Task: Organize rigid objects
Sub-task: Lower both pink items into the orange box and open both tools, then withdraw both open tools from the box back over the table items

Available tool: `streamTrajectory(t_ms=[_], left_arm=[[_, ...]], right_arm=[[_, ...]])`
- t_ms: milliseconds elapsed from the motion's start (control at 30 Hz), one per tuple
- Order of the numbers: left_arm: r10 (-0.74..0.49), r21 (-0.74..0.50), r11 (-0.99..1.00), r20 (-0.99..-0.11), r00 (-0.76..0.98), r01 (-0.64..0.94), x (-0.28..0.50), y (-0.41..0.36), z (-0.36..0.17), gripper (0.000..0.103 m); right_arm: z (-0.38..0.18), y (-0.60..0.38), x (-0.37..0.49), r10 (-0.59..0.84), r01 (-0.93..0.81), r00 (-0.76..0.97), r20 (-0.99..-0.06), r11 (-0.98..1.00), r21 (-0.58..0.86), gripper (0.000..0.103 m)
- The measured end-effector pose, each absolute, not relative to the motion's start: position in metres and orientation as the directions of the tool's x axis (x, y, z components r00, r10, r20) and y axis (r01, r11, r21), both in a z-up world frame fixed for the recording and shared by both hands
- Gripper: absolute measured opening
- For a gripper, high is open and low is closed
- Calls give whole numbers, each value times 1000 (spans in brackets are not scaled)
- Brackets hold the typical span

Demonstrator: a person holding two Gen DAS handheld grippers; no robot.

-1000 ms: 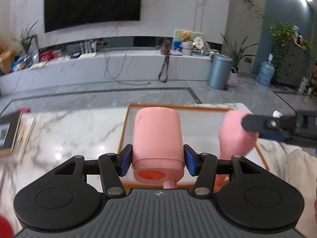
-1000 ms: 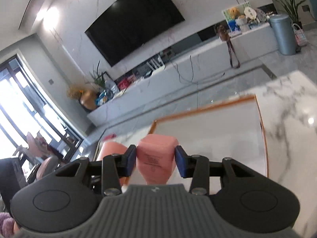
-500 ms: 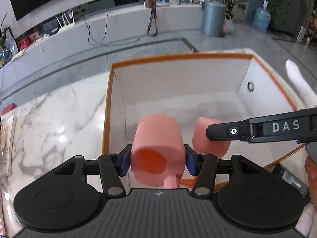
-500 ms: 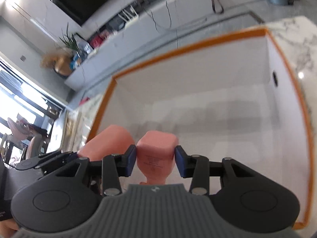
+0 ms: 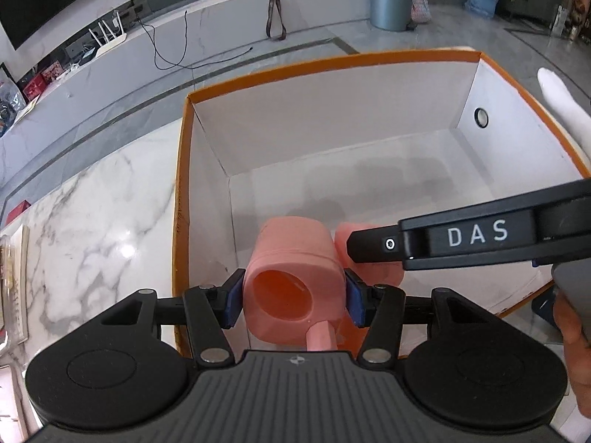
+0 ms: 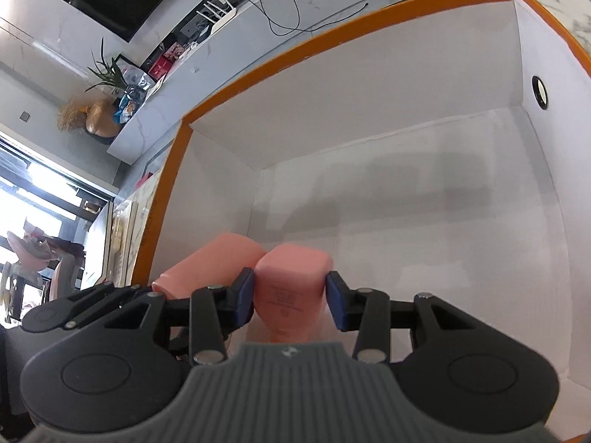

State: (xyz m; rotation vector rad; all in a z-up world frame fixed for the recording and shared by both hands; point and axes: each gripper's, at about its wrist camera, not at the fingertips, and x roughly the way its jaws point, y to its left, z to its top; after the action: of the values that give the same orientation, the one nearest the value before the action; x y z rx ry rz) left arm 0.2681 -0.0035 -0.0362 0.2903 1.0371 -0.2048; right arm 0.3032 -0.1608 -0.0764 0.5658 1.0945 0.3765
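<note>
My left gripper (image 5: 293, 297) is shut on a pink cup (image 5: 291, 269) with its open mouth facing the camera, held low inside a white box with an orange rim (image 5: 332, 62). My right gripper (image 6: 290, 297) is shut on a second pink cup (image 6: 291, 280), bottom toward the camera, also inside the box (image 6: 332, 29). The two cups are side by side and almost touching. The right gripper's black finger marked DAS (image 5: 476, 236) crosses in front of the second cup (image 5: 354, 238). The left-hand cup also shows in the right wrist view (image 6: 218, 258).
The box stands on a white marble table (image 5: 92, 221). Its far half holds nothing, and a round hole (image 5: 481, 116) is in its right wall. A framed object (image 5: 14, 284) lies at the table's left edge. A white-gloved finger (image 5: 561, 107) is beyond the box's right rim.
Both grippers have tipped downward and lowered their pink cups from above the box rim into the box. The cups have come closer together.
</note>
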Motion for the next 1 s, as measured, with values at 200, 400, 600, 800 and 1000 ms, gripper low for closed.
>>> streamTrajectory(t_ms=[200,400,600,800,1000], left_arm=[[-31,129,947,-875,484,293,269,1,-32,69],[-67,90,958,-854,516,273,257,11,-17,69],[-10,162,964,-772,636,211,242,23,8,64],[65,114,992,-839,541,58,252,53,-7,43],[43,88,994,-845,533,59,243,51,-11,14]], right_arm=[[-79,-161,299,559,-11,405,-723,794,608,37],[-70,-160,294,565,-69,435,-701,797,600,37],[-54,-175,280,541,-99,522,-660,806,583,37],[-47,-185,265,511,-125,552,-659,832,540,44],[-46,-182,252,511,-174,551,-659,843,508,44]])
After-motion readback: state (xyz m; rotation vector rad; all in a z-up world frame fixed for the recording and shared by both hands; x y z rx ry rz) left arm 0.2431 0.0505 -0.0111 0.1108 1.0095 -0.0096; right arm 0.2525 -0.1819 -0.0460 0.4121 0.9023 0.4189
